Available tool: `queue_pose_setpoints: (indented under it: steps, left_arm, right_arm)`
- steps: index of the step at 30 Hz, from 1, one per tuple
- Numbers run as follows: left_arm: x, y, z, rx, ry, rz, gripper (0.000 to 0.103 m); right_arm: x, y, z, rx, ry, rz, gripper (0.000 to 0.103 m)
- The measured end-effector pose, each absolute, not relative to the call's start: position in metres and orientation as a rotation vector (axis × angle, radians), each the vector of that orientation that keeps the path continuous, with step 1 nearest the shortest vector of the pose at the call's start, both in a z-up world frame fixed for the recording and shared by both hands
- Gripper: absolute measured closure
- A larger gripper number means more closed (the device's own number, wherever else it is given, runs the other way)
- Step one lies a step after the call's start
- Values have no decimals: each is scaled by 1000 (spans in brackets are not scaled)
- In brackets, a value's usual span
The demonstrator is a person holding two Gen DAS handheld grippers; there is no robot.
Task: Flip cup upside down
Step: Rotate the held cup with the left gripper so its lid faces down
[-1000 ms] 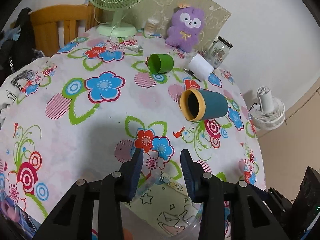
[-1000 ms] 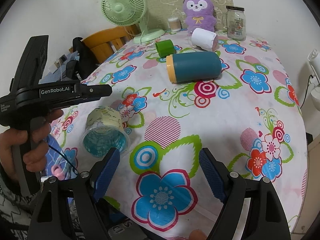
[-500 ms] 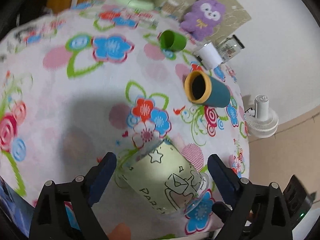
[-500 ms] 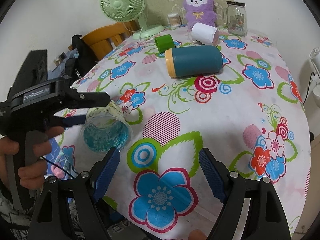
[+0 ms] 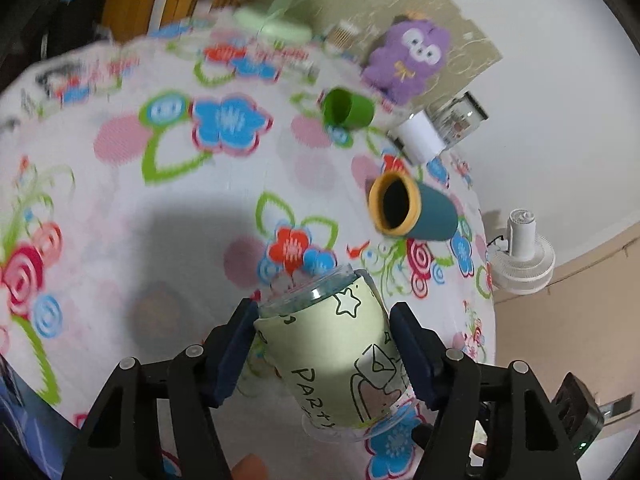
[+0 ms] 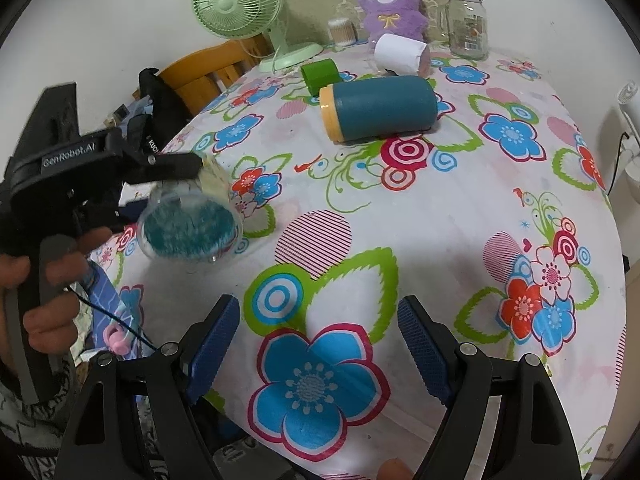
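Note:
A clear plastic cup with a pale green printed sleeve (image 5: 340,352) is held between the pads of my left gripper (image 5: 323,350), lifted off the table and tilted. In the right wrist view the cup (image 6: 192,216) hangs over the table's left edge in the left gripper (image 6: 160,168), its round end toward the camera. My right gripper (image 6: 319,344) is open and empty over the near part of the table.
On the floral tablecloth (image 6: 400,208) lie a teal cup with a yellow rim (image 6: 376,110), a small green cup (image 6: 320,74) and a white cup (image 6: 402,54). A green fan (image 6: 240,4), a purple plush (image 6: 392,4) and a glass jar (image 6: 466,24) stand at the back. A wooden chair (image 6: 208,72) is at the left.
My left gripper opened around the cup, then closed on its body and lifted it off the table, tilting it. The right gripper has stayed open and nearly still.

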State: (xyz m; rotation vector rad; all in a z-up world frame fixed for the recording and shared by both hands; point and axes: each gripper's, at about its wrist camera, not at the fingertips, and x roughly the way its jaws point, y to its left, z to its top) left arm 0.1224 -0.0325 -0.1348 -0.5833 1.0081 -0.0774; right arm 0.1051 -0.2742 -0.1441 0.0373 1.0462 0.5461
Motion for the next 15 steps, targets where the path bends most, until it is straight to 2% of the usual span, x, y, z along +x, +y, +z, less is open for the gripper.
queue_pose_setpoints:
  steps: [7,15]
  left_arm:
    - [115,-46,-113,-302,822,57,33]
    - [121,-55,-135,-194,799,113,33]
  right_arm:
    - [103,-270,-141,39,1031,554,20]
    - [100,-269,-140,41,1027,558,20]
